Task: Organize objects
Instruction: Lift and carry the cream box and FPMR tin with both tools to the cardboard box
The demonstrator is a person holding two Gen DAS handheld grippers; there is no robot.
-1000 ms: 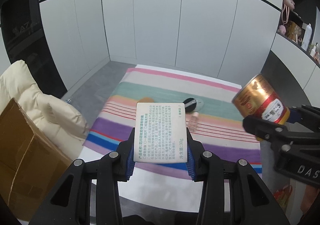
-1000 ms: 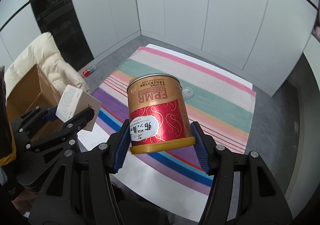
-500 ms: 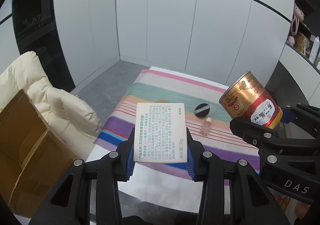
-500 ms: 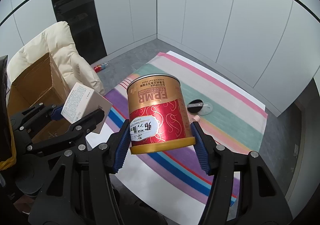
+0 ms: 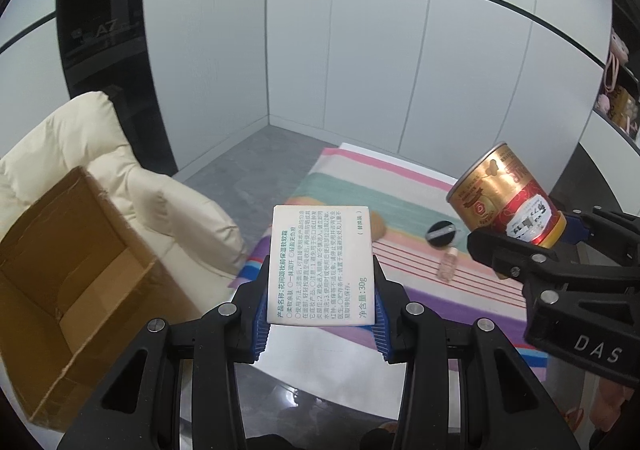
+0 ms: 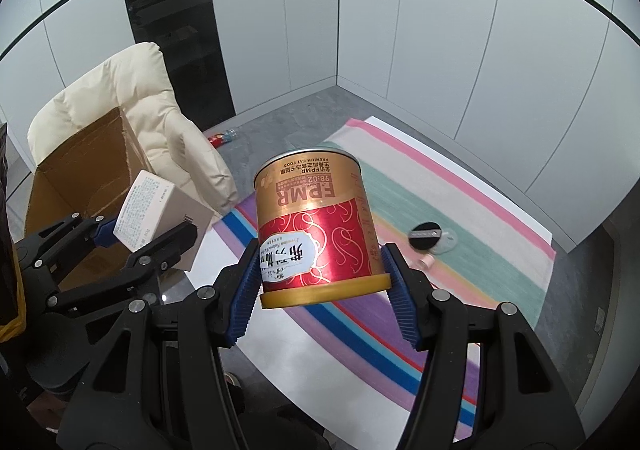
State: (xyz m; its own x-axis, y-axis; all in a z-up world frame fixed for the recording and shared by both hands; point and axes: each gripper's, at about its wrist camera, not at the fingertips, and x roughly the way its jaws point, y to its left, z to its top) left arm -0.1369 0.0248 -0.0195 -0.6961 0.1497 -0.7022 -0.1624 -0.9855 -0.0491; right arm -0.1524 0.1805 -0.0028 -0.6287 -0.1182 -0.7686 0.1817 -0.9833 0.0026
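My left gripper (image 5: 320, 302) is shut on a white carton printed with text (image 5: 323, 264), held in the air above the striped cloth (image 5: 400, 186). The same white carton (image 6: 156, 210) shows at the left of the right wrist view, in the left gripper (image 6: 140, 238). My right gripper (image 6: 320, 286) is shut on a gold and red cat food can (image 6: 318, 226), held upside down; that can (image 5: 504, 198) appears at the right of the left wrist view. An open cardboard box (image 5: 68, 278) stands at the left, below and left of both grippers.
A cream padded chair (image 5: 132, 186) stands behind the cardboard box (image 6: 76, 170). On the striped cloth (image 6: 460, 218) lie a black round compact (image 5: 440, 232), a small pink bottle (image 5: 447, 268) and a tan round item (image 5: 378, 226). A small bottle (image 6: 224, 137) lies on the grey floor. Shelves with items (image 5: 616, 98) stand far right.
Both grippers have swung left with their loads still held. The cardboard box and the chair have come further into view, and the items on the cloth have slid right.
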